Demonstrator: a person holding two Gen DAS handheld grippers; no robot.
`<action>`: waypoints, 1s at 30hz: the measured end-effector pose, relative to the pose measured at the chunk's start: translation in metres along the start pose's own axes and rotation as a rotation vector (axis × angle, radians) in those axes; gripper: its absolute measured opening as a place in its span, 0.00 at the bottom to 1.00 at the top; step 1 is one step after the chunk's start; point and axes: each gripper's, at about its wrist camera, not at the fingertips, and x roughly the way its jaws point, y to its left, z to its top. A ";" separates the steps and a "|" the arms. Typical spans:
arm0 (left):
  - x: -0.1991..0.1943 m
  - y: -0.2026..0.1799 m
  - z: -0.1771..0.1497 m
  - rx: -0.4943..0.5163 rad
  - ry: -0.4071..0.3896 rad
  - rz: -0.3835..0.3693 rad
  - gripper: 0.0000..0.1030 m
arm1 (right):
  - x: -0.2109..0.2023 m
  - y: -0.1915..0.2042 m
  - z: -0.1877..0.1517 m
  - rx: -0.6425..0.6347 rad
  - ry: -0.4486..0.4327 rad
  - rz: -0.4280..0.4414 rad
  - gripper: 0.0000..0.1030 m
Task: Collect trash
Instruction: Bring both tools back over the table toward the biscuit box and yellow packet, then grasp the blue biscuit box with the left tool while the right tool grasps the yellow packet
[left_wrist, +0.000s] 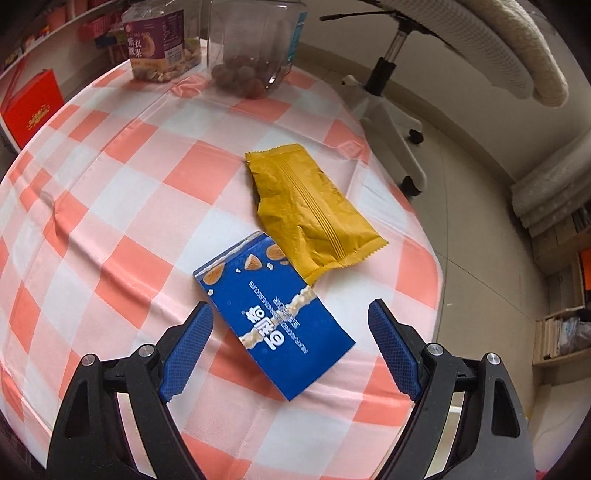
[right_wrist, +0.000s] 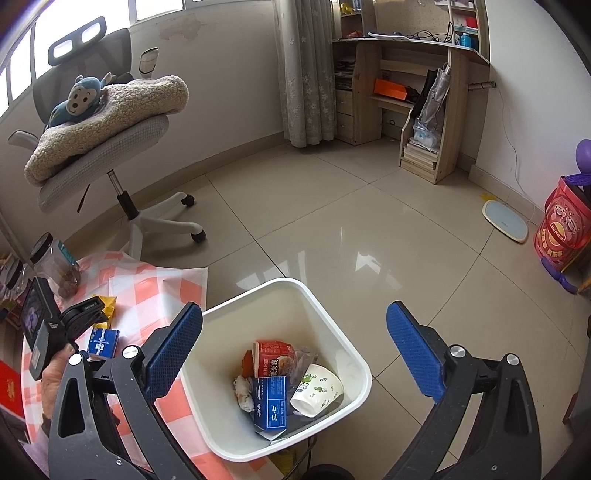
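A blue biscuit box (left_wrist: 273, 317) lies flat on the pink checked tablecloth (left_wrist: 110, 206), and a crumpled yellow wrapper (left_wrist: 310, 206) touches its far corner. My left gripper (left_wrist: 290, 305) hovers over the near half of the box. Its jaws stand wide, one on each side of the box, and nothing is gripped. My right gripper (right_wrist: 295, 307) is open and empty above the white bin (right_wrist: 343, 343). The bin holds a blue carton (right_wrist: 271, 402), a paper cup (right_wrist: 317, 389) and a red noodle cup (right_wrist: 273, 356). The right wrist view also shows the box (right_wrist: 103, 343) and the wrapper (right_wrist: 107, 304).
At the table's far side stand a clear jar of dark fruit (left_wrist: 243, 55) and a nut jar (left_wrist: 162, 40), with a red box (left_wrist: 33, 107) at the left. An office chair (right_wrist: 110, 122) with a blanket stands past the table edge. The bin sits right beside the table corner.
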 end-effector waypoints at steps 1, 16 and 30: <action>0.008 -0.001 0.003 -0.009 0.015 0.028 0.81 | 0.001 0.001 0.000 0.003 0.006 0.004 0.93; -0.010 0.067 0.005 0.284 0.024 -0.077 0.55 | 0.005 0.079 -0.007 -0.076 0.057 0.106 0.93; -0.116 0.198 0.045 0.350 -0.144 -0.169 0.55 | 0.046 0.264 -0.044 -0.618 0.020 0.273 0.93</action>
